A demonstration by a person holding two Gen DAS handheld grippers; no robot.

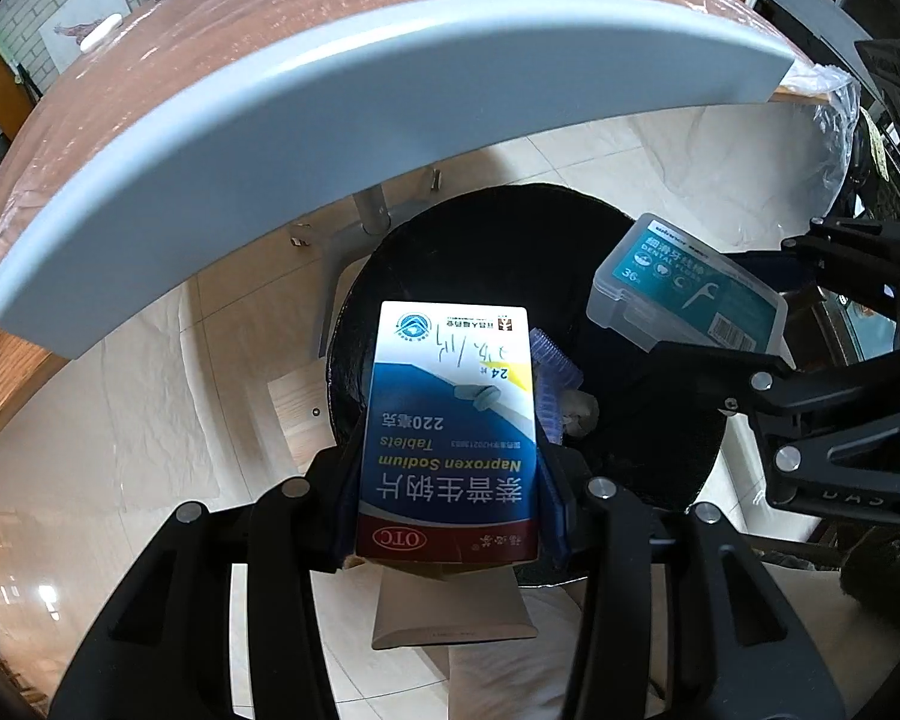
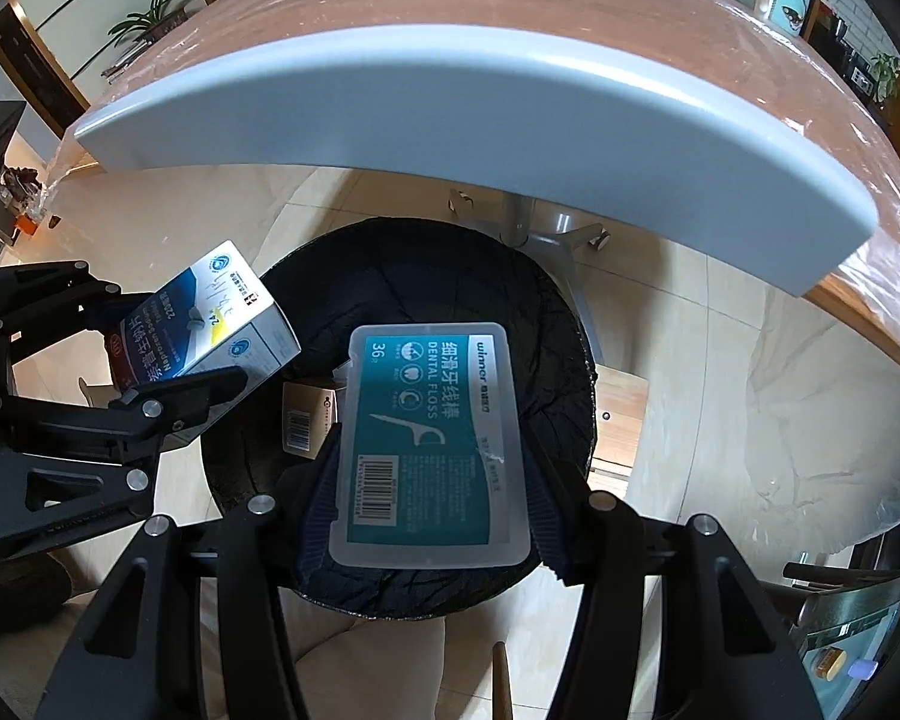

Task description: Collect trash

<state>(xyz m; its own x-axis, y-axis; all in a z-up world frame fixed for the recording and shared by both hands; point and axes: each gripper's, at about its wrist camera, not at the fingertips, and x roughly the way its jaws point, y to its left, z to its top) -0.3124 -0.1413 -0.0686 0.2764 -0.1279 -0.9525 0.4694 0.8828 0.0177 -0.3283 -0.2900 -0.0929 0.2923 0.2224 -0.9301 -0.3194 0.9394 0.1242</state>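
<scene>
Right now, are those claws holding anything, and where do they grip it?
Left gripper clamps the tablet box by its sides; right gripper clamps the dental floss case likewise.

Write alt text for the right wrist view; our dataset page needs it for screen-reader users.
The right gripper clamps a clear dental floss box above a black-lined trash bin on a tiled floor. At left, the left gripper holds a blue-and-white tablet box over the same bin, with a table edge arching overhead.

Left tool [image 1: 450,480] grips tablet box [image 1: 450,426] above black-lined bin [image 1: 660,450].
</scene>
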